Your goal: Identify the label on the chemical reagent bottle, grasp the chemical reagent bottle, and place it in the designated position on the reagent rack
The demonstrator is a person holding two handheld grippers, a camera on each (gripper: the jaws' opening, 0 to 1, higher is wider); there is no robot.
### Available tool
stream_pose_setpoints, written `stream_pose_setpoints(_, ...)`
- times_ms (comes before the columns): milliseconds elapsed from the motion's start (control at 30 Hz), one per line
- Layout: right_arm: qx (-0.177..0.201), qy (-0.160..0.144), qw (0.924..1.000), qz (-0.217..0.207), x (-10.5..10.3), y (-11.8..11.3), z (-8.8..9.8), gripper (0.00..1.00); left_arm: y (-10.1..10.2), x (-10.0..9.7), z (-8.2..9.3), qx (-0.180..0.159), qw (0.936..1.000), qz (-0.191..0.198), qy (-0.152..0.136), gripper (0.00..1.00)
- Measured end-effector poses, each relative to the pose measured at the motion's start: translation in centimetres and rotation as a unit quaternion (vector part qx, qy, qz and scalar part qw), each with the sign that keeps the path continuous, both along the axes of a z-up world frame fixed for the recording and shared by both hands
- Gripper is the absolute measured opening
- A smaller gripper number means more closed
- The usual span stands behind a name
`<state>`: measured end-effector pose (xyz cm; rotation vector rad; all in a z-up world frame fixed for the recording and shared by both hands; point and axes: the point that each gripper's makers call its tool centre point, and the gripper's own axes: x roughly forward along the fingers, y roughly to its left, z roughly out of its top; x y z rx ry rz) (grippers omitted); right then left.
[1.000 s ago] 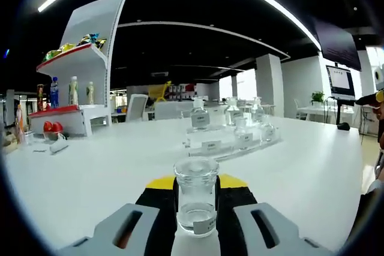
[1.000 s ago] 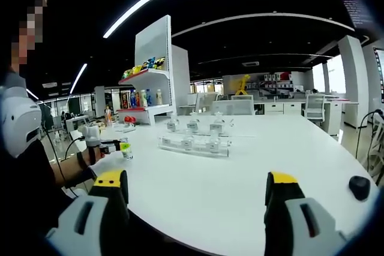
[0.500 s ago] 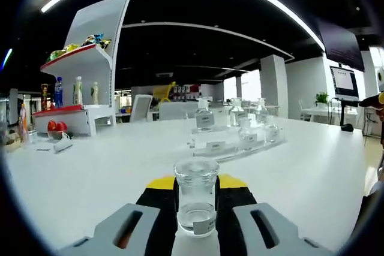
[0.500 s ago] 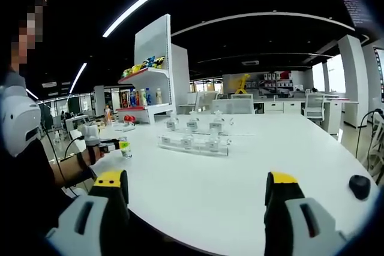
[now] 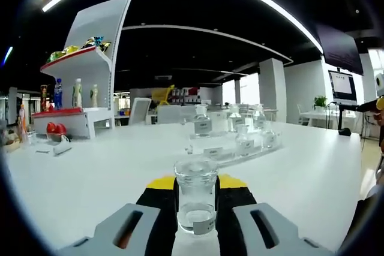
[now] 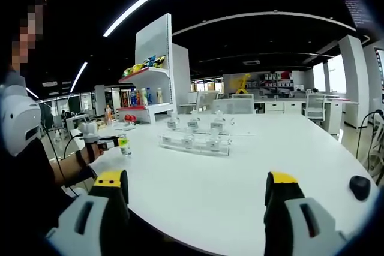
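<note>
A white table [image 6: 240,172] spreads across both views. A white display shelf [image 5: 84,76] stands at its far side, with colourful packets on top and 3 bottles [image 5: 75,93] on its red-edged lower level. 2 red round items [image 5: 54,128] sit beside it. A small black object [image 6: 359,186] rests near the table's edge.

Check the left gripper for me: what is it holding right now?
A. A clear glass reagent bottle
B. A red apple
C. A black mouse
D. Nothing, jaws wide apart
A: in the left gripper view the left gripper has its jaws closed on a clear glass reagent bottle with a small label near its base.
</note>
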<state>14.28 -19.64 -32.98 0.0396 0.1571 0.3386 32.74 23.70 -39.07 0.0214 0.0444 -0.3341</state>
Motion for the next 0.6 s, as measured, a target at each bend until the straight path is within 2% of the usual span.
stream_pose_setpoints(600,-0.005,-0.001,1.0,-0.003,-0.2,-0.2,0.1,0.91,-1.4,-1.6,2.5,0.005,0.9996,-0.029,-0.006,0.23)
